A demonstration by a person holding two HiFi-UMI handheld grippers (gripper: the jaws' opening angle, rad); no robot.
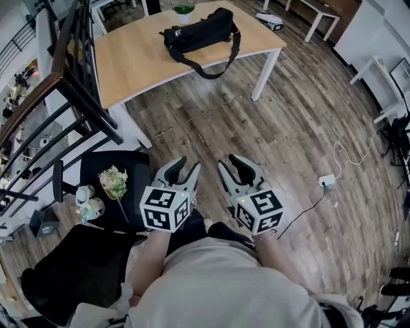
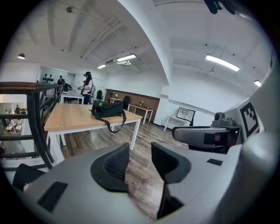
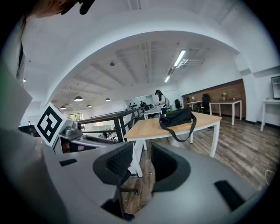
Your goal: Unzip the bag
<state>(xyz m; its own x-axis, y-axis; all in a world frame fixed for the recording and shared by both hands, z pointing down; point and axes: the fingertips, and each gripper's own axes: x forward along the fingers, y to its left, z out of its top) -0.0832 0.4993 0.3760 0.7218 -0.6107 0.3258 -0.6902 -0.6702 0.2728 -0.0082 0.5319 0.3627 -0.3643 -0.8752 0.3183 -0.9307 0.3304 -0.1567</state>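
Item: black bag [image 1: 198,29], lying on the wooden table [image 1: 128,64], well apart from both tongs; zip too small to make out. Left gripper [image 1: 186,164]: jaws apart, empty. Right gripper [image 1: 232,163]: jaws apart, empty. Risk: bag likely slides or bunches if the zip is tugged unbraced; strap [image 1: 214,67] overhanging the edge may snag. Lettering: none legible

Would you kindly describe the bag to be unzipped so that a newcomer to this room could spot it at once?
Look across the floor to the light wooden table with white legs. On its far side lies the bag, long, soft and black, its shoulder strap drooping over the table's near edge. Its only neighbour is a small green plant.
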